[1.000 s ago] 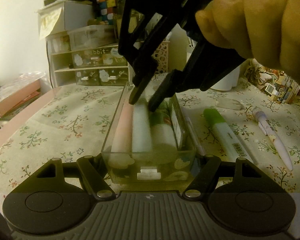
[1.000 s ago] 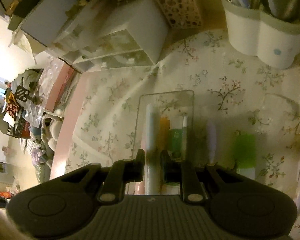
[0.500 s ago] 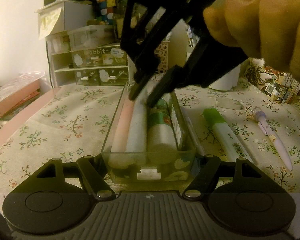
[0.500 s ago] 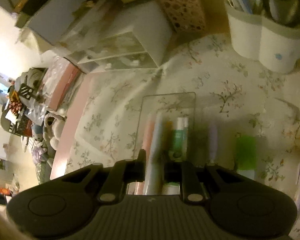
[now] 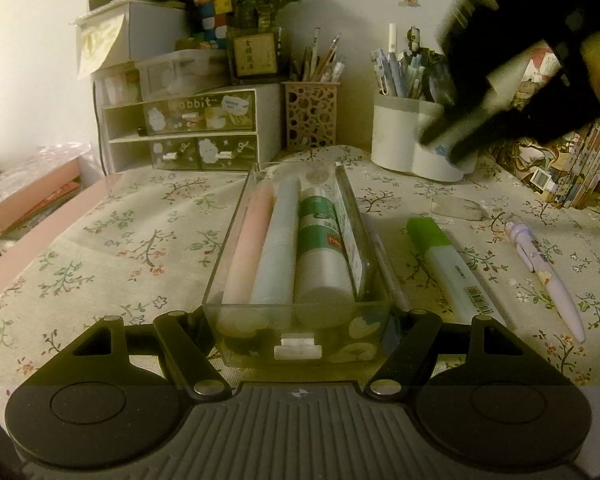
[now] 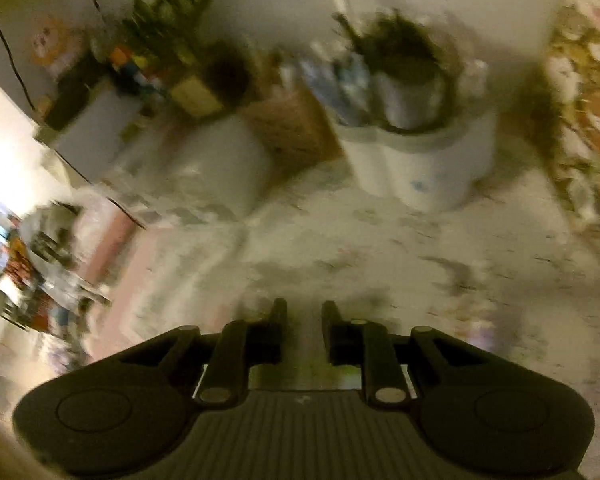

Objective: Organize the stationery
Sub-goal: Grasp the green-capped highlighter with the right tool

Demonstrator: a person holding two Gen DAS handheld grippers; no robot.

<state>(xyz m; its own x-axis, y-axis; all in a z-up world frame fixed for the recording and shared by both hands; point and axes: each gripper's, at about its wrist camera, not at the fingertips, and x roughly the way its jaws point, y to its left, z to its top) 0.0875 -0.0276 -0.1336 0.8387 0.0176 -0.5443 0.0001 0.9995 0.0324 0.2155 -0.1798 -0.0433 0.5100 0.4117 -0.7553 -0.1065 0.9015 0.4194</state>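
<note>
My left gripper (image 5: 300,320) is shut on the near end of a clear plastic box (image 5: 236,240), one finger on each side wall. Inside lie a pink pen (image 5: 248,248), a pale blue pen (image 5: 278,248), a green-and-white glue stick (image 5: 320,248) and a flat card (image 5: 350,240). To the right on the cloth are a thin white pen (image 5: 388,272), a green highlighter (image 5: 448,264) and a purple pen (image 5: 544,272). My right gripper (image 6: 304,312) is a blur at the upper right (image 5: 448,144), off the box. Its jaws are opening, a narrow gap with nothing between them.
A white double pen holder (image 5: 404,140), a lattice pen cup (image 5: 310,116) and a small drawer unit (image 5: 188,132) line the back of the floral tablecloth. Books (image 5: 572,160) stand at the right. A small clear piece (image 5: 456,208) lies behind the highlighter.
The right gripper let go of the pale blue pen in the box, lifted out and swung away to the right. The left gripper and the box stayed put.
</note>
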